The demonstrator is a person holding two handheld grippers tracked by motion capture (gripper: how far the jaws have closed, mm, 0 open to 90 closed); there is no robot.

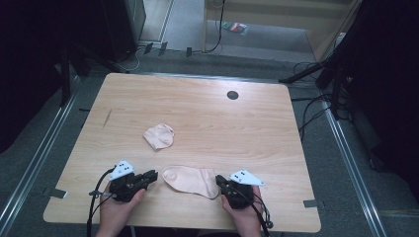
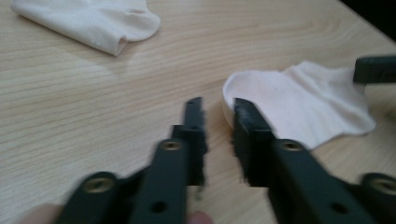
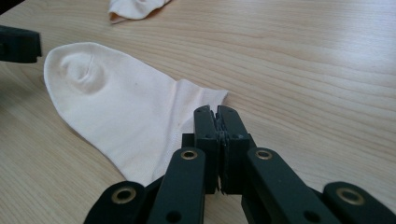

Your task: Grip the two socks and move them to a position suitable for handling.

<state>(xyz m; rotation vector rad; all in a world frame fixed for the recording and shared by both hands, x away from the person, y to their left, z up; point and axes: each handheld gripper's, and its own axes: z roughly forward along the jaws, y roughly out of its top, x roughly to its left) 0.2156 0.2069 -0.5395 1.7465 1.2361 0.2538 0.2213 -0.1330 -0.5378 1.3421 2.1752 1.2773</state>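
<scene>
Nearest the camera, two hands come in from the near edge, each holding a pair of tongs. The left tongs (image 1: 151, 176) have a small gap between the jaws, with nothing in it; the tips sit just beside the toe end of the flat sock (image 1: 191, 180). The right tongs (image 1: 220, 181) are squeezed together at the other end of that sock. From the right gripper view (image 3: 220, 116) the tips sit at the sock's open end, but I cannot tell if any cloth is pinched between them.

The flat sock lies on the wooden surface (image 1: 257, 128), between the two tongs, near the near edge. It looks soft, thin and very light. It will bend and fold when lifted, so I think it is best to pinch it at an edge, like the toe or the open end, one at each side.

A little farther off, to the left, lies a second sock (image 1: 159, 136), crumpled into a small heap. Far away, by the far edge, is a dark round hole (image 1: 232, 95).
</scene>
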